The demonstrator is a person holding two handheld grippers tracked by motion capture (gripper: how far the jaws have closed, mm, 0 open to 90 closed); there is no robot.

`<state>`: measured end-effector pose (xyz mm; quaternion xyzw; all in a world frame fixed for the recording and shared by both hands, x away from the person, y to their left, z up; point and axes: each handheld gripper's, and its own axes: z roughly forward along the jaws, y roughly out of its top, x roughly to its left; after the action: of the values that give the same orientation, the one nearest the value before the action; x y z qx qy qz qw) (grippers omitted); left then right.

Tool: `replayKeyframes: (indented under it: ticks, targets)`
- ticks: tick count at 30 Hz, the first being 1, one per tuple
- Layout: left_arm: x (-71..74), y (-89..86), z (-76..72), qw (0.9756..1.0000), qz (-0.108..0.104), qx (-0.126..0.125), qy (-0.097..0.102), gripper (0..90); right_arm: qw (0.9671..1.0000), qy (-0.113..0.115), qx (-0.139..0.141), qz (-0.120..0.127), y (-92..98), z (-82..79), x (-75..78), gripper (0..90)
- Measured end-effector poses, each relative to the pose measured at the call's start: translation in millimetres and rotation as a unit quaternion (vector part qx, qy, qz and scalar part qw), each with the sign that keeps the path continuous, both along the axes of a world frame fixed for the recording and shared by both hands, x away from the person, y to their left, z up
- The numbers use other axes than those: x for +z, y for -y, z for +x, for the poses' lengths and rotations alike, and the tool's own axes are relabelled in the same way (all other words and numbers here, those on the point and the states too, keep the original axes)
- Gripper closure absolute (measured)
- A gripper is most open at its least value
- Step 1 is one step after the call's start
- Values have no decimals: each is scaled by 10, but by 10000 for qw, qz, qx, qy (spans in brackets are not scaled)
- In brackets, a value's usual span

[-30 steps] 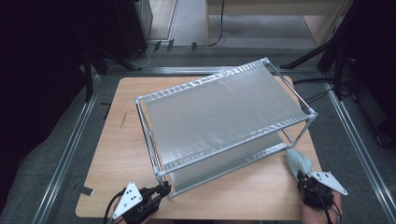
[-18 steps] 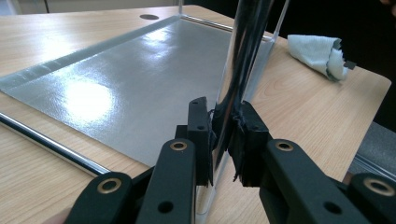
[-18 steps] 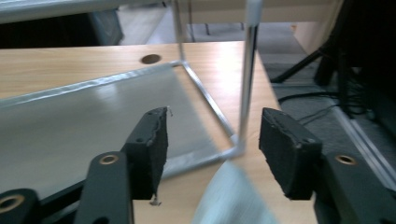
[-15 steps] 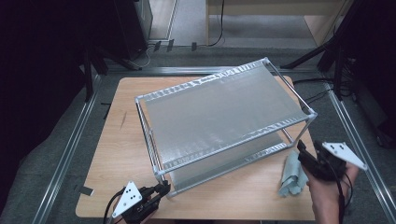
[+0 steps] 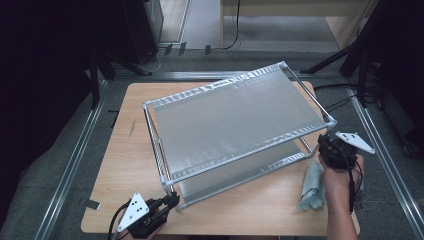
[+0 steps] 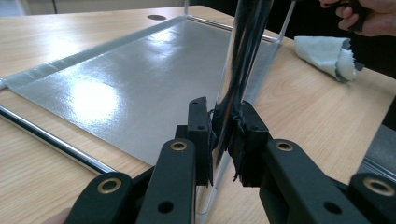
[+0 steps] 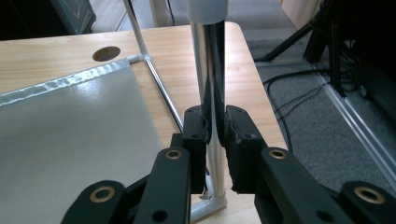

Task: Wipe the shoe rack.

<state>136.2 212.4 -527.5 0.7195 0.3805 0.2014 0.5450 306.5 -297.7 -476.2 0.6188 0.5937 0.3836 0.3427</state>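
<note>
From the high view, a light wooden table (image 5: 140,165) stands on grey carpet between metal floor rails, with dark stands and cables around it. On it sits one two-tier metal shelf rack (image 5: 235,120), set askew, with a chrome post at each of its four corners. One pale cloth (image 5: 311,186) lies crumpled on the table by the rack's near right corner. Two grippers are in use: the left gripper (image 5: 170,200) at the near left post, the right gripper (image 5: 327,145) at the near right post, the person's hand (image 5: 342,172) behind it. In the left gripper view, the left gripper (image 6: 223,135) is clamped on the near left post (image 6: 240,60), with the lower shelf sheet (image 6: 130,79) spread beyond and the cloth (image 6: 327,53) lying on the wood farther off. In the right gripper view, the right gripper (image 7: 215,135), whose jaws have just been closing, grips the near right post (image 7: 209,60) between its pads; one round hole (image 7: 106,53) shows in the tabletop.
</note>
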Motion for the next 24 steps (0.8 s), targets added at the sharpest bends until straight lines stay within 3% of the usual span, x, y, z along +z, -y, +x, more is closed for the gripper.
replayKeyframes:
  ticks: [6, 13, 15, 17, 19, 24]
  targets:
    - [1, -268, 74, 9987, 21, 513, 38, 803, 9996, 54, 162, -215, -328, 174, -6, 817]
    - [-5, -655, 128, 9932, -58, 1159, -5, 802, 9975, 42, 602, -357, -904, 603, -1, 821]
    - [-4, -724, 127, 9915, -99, 1295, -18, 801, 9968, 85, 736, -309, -1049, 728, -11, 810]
    - [-8, -744, 121, 9911, -109, 1329, -28, 800, 9964, 119, 833, 23, -1124, 805, -7, 693]
    - [-12, -710, 104, 9914, -84, 1308, -9, 801, 9963, 183, 797, 254, -1166, 794, 22, 585]
    - [-24, -545, 64, 9937, -41, 1121, 17, 802, 9962, 94, 868, 60, -1157, 520, 72, 447]
